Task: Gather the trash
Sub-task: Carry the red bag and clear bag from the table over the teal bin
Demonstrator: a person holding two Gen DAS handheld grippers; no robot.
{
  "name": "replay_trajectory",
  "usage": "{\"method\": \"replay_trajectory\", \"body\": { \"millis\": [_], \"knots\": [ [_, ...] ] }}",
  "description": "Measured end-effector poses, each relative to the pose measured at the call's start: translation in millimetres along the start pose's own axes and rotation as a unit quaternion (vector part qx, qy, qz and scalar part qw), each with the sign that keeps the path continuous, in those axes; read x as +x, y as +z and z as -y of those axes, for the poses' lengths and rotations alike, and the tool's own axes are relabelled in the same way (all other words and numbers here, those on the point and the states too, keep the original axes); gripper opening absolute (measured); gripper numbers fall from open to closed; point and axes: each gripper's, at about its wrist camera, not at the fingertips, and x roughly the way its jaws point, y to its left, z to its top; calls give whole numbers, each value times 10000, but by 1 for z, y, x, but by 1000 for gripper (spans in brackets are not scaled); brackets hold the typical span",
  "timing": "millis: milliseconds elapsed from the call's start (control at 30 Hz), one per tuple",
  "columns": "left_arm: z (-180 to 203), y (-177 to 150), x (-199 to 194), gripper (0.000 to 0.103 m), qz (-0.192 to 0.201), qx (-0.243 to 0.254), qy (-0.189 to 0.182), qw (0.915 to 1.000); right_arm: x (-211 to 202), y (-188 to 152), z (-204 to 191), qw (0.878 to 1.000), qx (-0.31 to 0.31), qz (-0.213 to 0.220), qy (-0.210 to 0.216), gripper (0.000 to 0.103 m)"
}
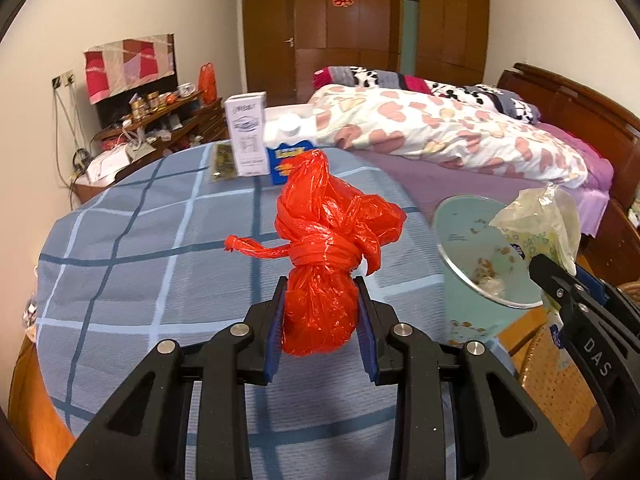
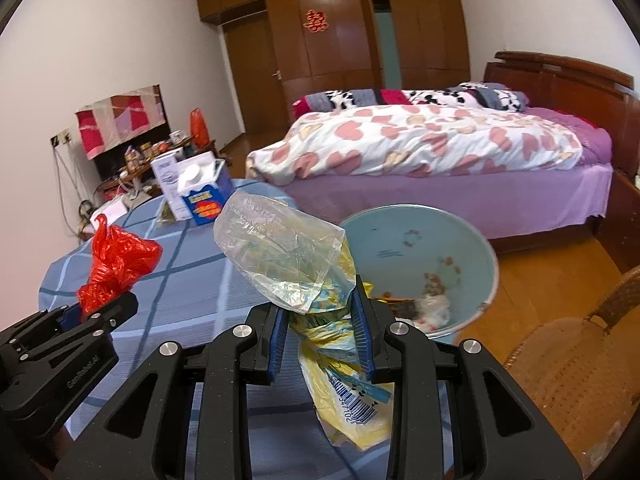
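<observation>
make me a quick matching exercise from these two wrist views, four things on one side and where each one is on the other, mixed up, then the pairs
Things
1. red plastic bag
2. clear and yellow wrapper
3. pale blue bin
4. white box

Places
A. standing upright at the far edge of the checked tablecloth
B. on the floor between table and bed
C. clamped in the left gripper
D. clamped in the right gripper

Pairs: 1-C, 2-D, 3-B, 4-A
</observation>
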Motion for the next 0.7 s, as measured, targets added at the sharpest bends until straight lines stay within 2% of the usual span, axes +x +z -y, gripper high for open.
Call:
{"method": "replay_trajectory", "body": {
  "millis": [367,700],
  "knots": [
    [41,0,-1,31,39,296,-320,9990,-7,2,39,9992,279,62,-290,30],
    [64,10,2,31,113,390,-433,9982,-6,8,59,9979,338,135,-538,30]
  ]
}}
